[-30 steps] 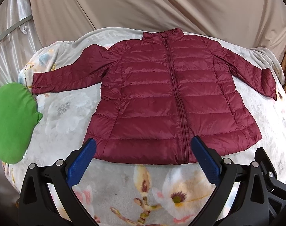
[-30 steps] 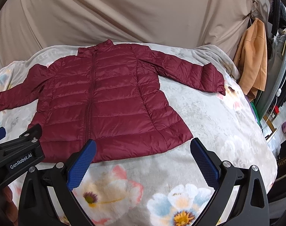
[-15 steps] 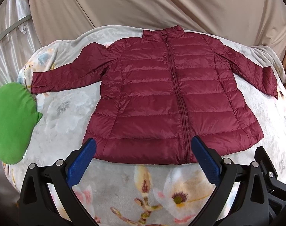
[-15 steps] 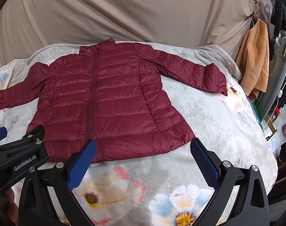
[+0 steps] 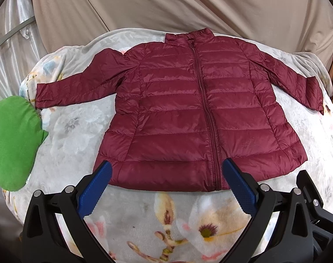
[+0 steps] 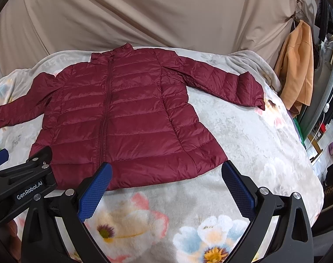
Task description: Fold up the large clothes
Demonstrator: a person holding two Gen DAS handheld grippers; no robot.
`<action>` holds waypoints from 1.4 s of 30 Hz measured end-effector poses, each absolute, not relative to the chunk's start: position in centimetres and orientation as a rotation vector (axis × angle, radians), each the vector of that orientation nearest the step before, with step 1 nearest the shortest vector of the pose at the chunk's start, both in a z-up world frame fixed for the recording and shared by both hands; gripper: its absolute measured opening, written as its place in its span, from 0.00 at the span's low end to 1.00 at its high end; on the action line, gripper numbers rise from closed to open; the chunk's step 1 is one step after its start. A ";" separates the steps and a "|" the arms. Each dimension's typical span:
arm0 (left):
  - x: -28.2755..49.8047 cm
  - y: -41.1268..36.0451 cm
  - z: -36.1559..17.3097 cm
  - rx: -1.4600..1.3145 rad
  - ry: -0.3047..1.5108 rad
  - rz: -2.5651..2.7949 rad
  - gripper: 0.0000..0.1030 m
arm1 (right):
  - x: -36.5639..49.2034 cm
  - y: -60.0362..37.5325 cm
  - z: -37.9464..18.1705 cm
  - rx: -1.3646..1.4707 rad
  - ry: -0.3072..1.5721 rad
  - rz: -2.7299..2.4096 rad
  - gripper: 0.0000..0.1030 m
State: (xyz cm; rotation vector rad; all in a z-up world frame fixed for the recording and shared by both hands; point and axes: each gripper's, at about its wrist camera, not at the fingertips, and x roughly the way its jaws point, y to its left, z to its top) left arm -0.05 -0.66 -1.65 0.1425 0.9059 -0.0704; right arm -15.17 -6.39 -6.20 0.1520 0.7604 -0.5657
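The maroon puffer jacket [image 5: 188, 114] lies flat, zipped, front up on the floral blanket [image 6: 254, 135], both sleeves spread wide, so no fold looks begun (everything is left to do). The left gripper [image 5: 166, 184] and right gripper [image 6: 166, 184] hover at the hem, jaws spread wide and holding nothing. The jacket's underside is hidden, and the green cushion [image 5: 10, 140] is cut off by the frame.

jackets: 1 maroon [image 5: 188, 118] | blankets: 1 floral [image 5: 78, 135] | cushions: 1 green [image 5: 10, 140] | grippers: 2, left [image 5: 166, 182] and right [image 6: 166, 182] | hanging coats: 1 orange [image 6: 298, 65]
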 end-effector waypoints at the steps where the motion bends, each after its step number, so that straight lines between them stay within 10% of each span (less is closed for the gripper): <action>1: -0.1 -0.7 -1.6 0.143 0.905 -0.070 0.95 | -15.1 -6.4 -6.2 0.154 0.761 -0.566 0.95; 42: 0.4 -0.2 -2.6 0.152 0.920 -0.065 0.95 | -14.8 -6.3 -6.8 0.162 0.773 -0.564 0.95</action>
